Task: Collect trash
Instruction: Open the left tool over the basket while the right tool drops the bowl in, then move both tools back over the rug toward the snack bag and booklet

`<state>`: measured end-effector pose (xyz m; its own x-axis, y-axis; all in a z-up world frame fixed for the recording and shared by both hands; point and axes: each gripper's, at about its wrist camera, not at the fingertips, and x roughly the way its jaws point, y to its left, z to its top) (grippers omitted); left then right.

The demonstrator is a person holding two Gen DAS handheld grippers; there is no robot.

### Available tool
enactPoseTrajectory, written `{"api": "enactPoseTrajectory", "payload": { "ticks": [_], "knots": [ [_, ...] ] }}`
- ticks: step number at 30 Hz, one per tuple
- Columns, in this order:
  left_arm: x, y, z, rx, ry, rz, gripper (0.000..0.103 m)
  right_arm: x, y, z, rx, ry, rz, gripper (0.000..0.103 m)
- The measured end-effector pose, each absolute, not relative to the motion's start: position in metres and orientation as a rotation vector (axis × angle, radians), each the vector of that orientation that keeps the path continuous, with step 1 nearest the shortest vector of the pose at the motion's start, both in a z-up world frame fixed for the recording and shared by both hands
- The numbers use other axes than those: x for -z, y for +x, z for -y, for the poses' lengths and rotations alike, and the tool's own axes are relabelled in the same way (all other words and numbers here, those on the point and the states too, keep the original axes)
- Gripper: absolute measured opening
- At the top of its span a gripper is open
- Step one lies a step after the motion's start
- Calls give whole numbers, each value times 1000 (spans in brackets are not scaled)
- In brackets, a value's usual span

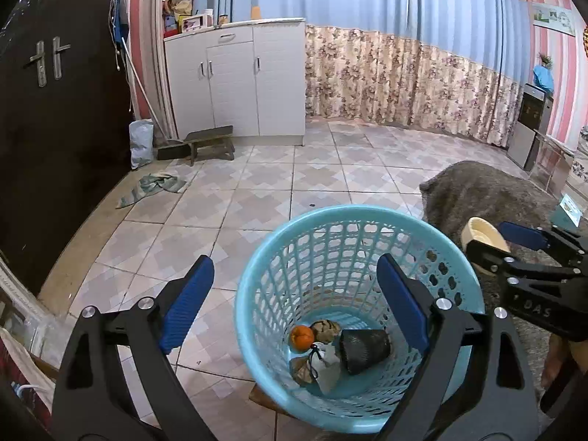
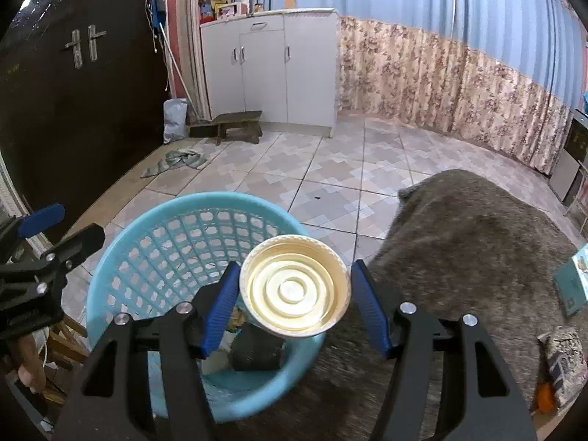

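The right hand-held gripper (image 2: 294, 301) is clamped on one cream paper cup (image 2: 295, 286), held above the near rim of the single blue basket (image 2: 154, 217) on the tiled floor (image 2: 330, 172). The left hand-held gripper (image 1: 294, 301) hangs over the basket, jaws wide apart and empty. Inside lie one black cup (image 1: 364, 349), one orange fruit (image 1: 302, 336) and a few wrappers.
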<state>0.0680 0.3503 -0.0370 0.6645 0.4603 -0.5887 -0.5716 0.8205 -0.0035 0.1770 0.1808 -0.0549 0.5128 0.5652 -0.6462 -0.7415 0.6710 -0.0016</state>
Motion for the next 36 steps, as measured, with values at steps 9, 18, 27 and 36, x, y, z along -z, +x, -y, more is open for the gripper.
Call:
{"api": "enactPoseTrajectory", "payload": {
  "ticks": [9, 18, 27, 36],
  "knots": [
    [35, 65, -354, -599, -204, -602, 89, 59, 180, -186, -817, -279, -659, 77],
    [27, 66, -345, -594, -217, -590, 90, 45, 187, -137, -742, -261, -611, 78],
    [11, 76, -303, -552, -185, -558, 95, 25, 194, -61, -640, -202, -554, 88],
    [11, 100, -234, -451, -174, -559, 97, 14, 196, 42, -505, -155, -544, 89]
  ]
}}
